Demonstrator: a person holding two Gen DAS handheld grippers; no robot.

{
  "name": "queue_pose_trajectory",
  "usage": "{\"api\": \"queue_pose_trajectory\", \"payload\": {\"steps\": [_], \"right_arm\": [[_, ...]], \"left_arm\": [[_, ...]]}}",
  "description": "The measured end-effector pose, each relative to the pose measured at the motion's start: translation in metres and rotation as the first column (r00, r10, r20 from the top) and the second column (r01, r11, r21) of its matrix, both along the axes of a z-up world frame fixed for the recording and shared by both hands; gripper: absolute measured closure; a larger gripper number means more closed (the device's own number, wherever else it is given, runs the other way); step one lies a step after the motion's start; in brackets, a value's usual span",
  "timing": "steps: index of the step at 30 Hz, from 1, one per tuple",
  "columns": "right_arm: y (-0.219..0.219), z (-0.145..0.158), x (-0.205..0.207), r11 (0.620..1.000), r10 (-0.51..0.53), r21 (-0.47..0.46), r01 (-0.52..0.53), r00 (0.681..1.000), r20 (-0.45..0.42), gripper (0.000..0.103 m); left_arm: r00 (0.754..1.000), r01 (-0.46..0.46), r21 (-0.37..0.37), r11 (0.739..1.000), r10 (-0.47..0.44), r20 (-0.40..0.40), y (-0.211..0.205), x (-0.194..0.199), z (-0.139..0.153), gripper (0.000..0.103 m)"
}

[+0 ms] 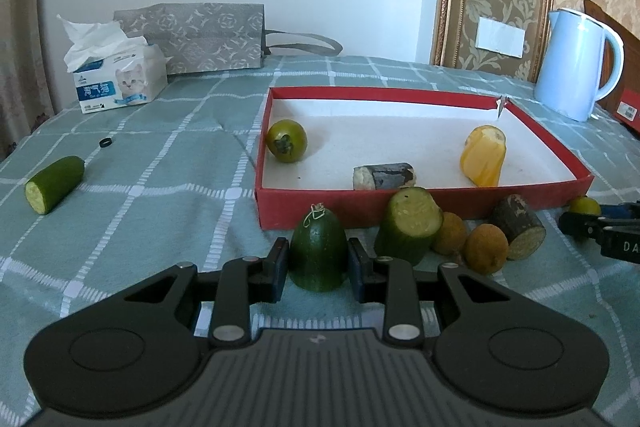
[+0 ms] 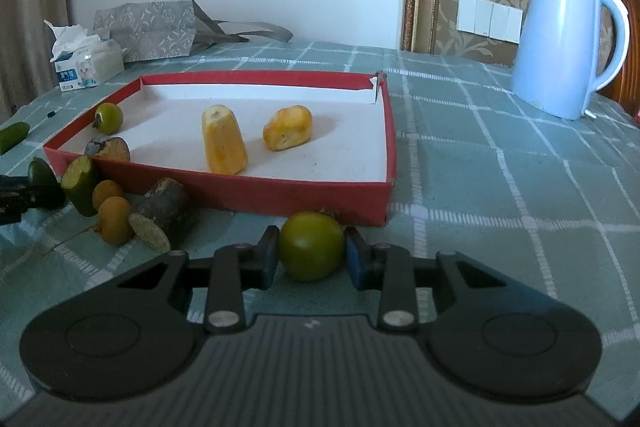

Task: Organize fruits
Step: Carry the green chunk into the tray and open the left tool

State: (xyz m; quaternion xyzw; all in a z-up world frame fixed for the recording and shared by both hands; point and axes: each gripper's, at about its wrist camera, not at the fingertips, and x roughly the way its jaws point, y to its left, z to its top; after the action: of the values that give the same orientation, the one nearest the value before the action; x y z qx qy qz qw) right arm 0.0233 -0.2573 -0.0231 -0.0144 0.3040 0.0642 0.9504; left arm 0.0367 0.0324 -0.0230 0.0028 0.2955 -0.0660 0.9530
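Note:
My left gripper (image 1: 318, 263) is shut on a dark green cucumber end piece (image 1: 318, 251) that stands on the cloth in front of the red box (image 1: 424, 205). My right gripper (image 2: 312, 253) is shut on a round green fruit (image 2: 311, 245) at the box's near right corner (image 2: 352, 201). Inside the box lie a green fruit (image 1: 287, 140), a dark cane piece (image 1: 383, 176) and two yellow pieces (image 2: 223, 141) (image 2: 287, 128). Beside the box lie another cucumber piece (image 1: 410, 225), two brown round fruits (image 1: 485, 248) and a dark cane piece (image 1: 519, 231).
A cucumber piece (image 1: 54, 183) and a small black ring (image 1: 105, 142) lie at the left on the checked tablecloth. A tissue box (image 1: 120, 83) and a grey bag (image 1: 204, 37) stand at the back left. A light blue kettle (image 2: 564, 47) stands at the back right.

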Motion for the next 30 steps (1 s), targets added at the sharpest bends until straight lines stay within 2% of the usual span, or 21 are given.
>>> {"api": "queue_pose_trajectory", "payload": {"steps": [3, 9, 15, 20, 27, 28, 30], "right_arm": [[0.001, 0.000, 0.000, 1.000, 0.000, -0.003, 0.000, 1.000, -0.001, 0.070], [0.002, -0.001, 0.000, 1.000, 0.000, -0.009, 0.000, 1.000, -0.001, 0.070], [0.003, -0.001, 0.000, 1.000, 0.000, -0.011, 0.000, 1.000, -0.003, 0.070], [0.002, -0.001, 0.000, 1.000, 0.000, -0.007, 0.000, 1.000, -0.005, 0.070], [0.002, -0.001, 0.000, 1.000, 0.000, -0.008, 0.000, 1.000, -0.005, 0.070], [0.002, -0.001, 0.000, 1.000, -0.001, -0.008, 0.000, 1.000, -0.005, 0.070], [0.002, -0.001, 0.000, 1.000, 0.000, -0.008, 0.000, 1.000, -0.005, 0.070]], "left_arm": [[1.000, 0.000, -0.004, 1.000, 0.000, -0.007, 0.002, -0.001, 0.006, 0.073], [0.998, 0.045, -0.007, 0.999, -0.044, 0.050, 0.000, -0.003, 0.036, 0.073], [0.994, 0.068, 0.006, 0.998, -0.068, 0.091, -0.011, 0.025, 0.060, 0.073], [0.994, 0.092, 0.027, 0.995, -0.093, 0.064, -0.031, 0.068, 0.057, 0.073], [0.994, 0.106, 0.077, 0.991, -0.106, 0.006, -0.059, 0.119, 0.038, 0.072], [0.995, 0.101, 0.075, 0.992, -0.101, -0.003, -0.061, 0.123, 0.036, 0.071], [0.995, 0.099, 0.072, 0.992, -0.099, -0.012, -0.063, 0.128, 0.031, 0.055]]}}
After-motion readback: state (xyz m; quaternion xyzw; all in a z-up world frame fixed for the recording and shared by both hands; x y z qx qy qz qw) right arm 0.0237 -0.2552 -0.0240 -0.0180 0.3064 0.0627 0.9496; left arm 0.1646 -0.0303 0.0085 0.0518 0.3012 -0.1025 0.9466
